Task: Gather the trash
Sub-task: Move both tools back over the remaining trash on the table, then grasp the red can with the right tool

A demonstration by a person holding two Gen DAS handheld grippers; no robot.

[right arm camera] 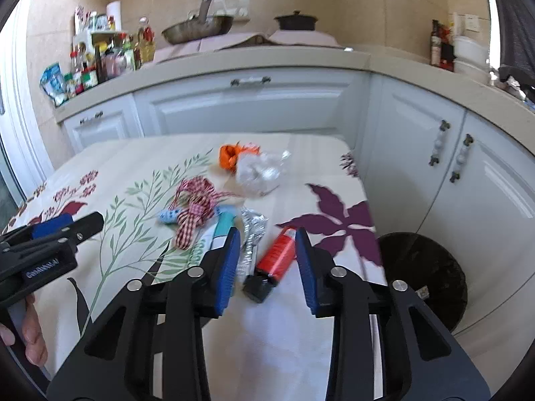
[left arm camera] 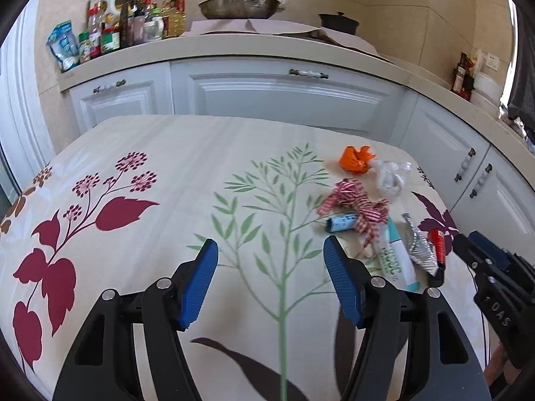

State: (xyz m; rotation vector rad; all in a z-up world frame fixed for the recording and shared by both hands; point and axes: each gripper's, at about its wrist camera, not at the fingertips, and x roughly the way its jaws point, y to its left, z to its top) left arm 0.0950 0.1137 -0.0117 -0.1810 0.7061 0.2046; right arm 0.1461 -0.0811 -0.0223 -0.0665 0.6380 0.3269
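Observation:
Trash lies on the floral tablecloth [left arm camera: 167, 173]: an orange crumpled wrapper [left arm camera: 355, 159], clear crumpled plastic [left arm camera: 389, 177], a red-checked ribbon [left arm camera: 354, 205], a small blue tube [left arm camera: 341, 223], a teal-and-white tube [left arm camera: 398, 260], a silver foil wrapper [left arm camera: 419, 247] and a red tube with a black cap [right arm camera: 277, 259]. My right gripper [right arm camera: 267, 244] is open, its pads on either side of the red tube, apart from it. My left gripper [left arm camera: 271, 254] is open and empty over bare cloth, left of the pile.
A black round bin [right arm camera: 424, 274] stands on the floor right of the table, beside white cabinets [right arm camera: 468, 180]. The counter behind holds bottles [left arm camera: 110, 30], a wok [left arm camera: 239, 6] and a dark pot [left arm camera: 337, 21].

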